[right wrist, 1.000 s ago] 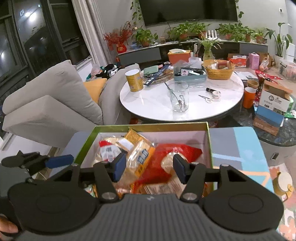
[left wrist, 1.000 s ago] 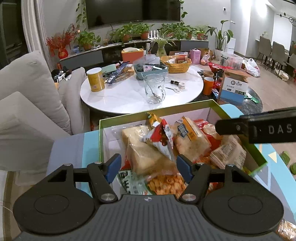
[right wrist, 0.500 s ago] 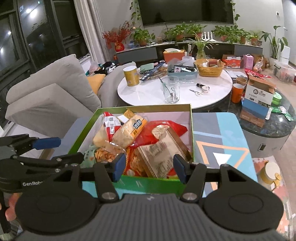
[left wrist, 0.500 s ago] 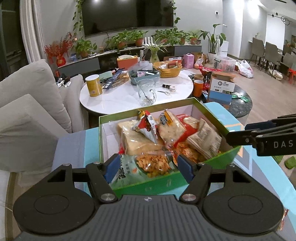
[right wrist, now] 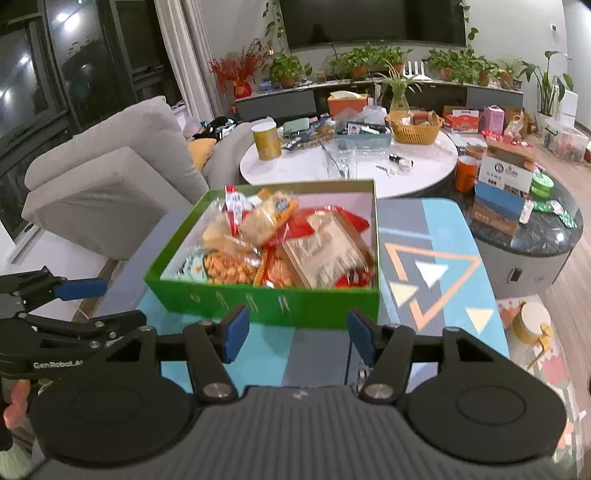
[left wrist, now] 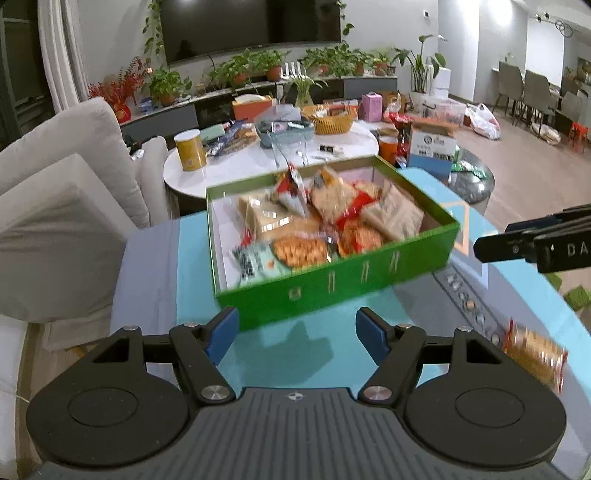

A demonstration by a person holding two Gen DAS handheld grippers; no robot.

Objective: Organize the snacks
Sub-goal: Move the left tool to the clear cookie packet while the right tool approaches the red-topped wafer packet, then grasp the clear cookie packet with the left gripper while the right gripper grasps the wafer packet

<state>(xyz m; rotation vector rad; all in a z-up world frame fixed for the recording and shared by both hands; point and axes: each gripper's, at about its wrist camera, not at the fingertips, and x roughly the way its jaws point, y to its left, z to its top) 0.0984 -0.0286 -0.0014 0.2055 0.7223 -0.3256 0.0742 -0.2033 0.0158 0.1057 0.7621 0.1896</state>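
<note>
Left claw (left wrist: pixel 297 334): open, empty, low in the frame above the patterned tabletop (left wrist: pixel 192 258).
Right claw (right wrist: pixel 293 334): open, empty, just short of the green box (right wrist: pixel 266 304).
Room: white round table (right wrist: pixel 303 166) and grey sofa (right wrist: pixel 110 162) beyond.
Writing: "GenRobot" on the other claw, lower left.
Box contents: snack packets (right wrist: pixel 284 245) piled mid-frame; one loose packet (left wrist: pixel 535 354) at lower right of the left view.

Glossy green cardboard box (left wrist: pixel 332 284), crinkly plastic snack packets (right wrist: pixel 269 218)

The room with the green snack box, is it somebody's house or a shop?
Most likely a home living room: a grey sofa, a big wall-mounted TV above potted plants, and a cluttered round coffee table.
</note>
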